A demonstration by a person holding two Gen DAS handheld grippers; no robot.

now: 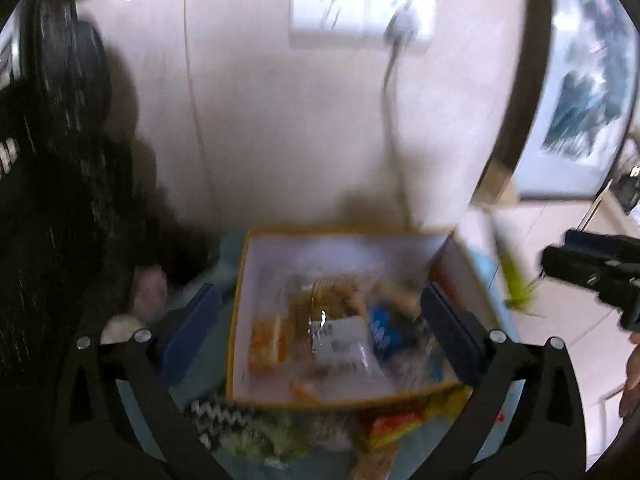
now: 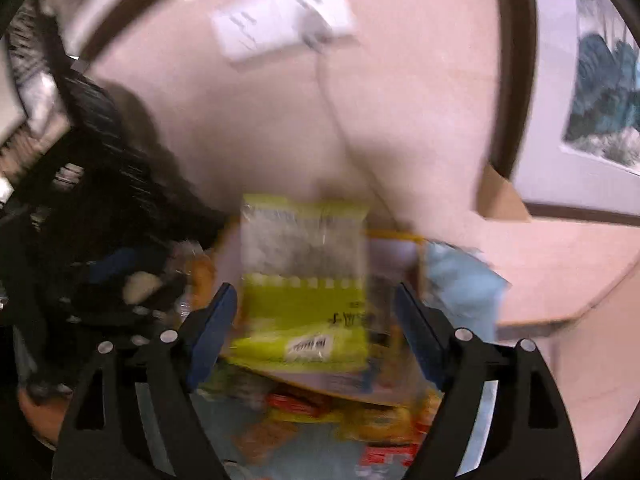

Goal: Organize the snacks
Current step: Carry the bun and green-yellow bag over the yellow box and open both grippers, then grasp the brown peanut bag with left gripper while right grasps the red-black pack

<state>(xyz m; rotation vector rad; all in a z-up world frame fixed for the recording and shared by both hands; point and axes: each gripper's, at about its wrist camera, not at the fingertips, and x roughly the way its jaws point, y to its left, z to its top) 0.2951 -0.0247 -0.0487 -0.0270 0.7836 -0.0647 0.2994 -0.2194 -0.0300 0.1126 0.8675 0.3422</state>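
Note:
A yellow-rimmed box (image 1: 236, 320) with a white inside holds several snack packets, among them a clear biscuit pack (image 1: 328, 300) and a blue pack (image 1: 384, 332). My left gripper (image 1: 320, 336) hangs open above the box, its jaws wide and empty. In the right wrist view a yellow-green snack pack (image 2: 304, 280) sits between the fingers of my right gripper (image 2: 316, 332), over the box rim (image 2: 396, 234). A gap shows between the pack and the right pad, so the jaws stand open. The right gripper (image 1: 592, 276) also shows at the right edge of the left wrist view. Both views are blurred.
Loose snacks lie in front of the box on a blue cloth (image 1: 192, 380): a zigzag-patterned pack (image 1: 220, 416) and an orange-red pack (image 1: 396, 428). A pink wall with a socket plate (image 1: 360, 12) and cable rises behind. A black object (image 1: 60, 120) stands at the left.

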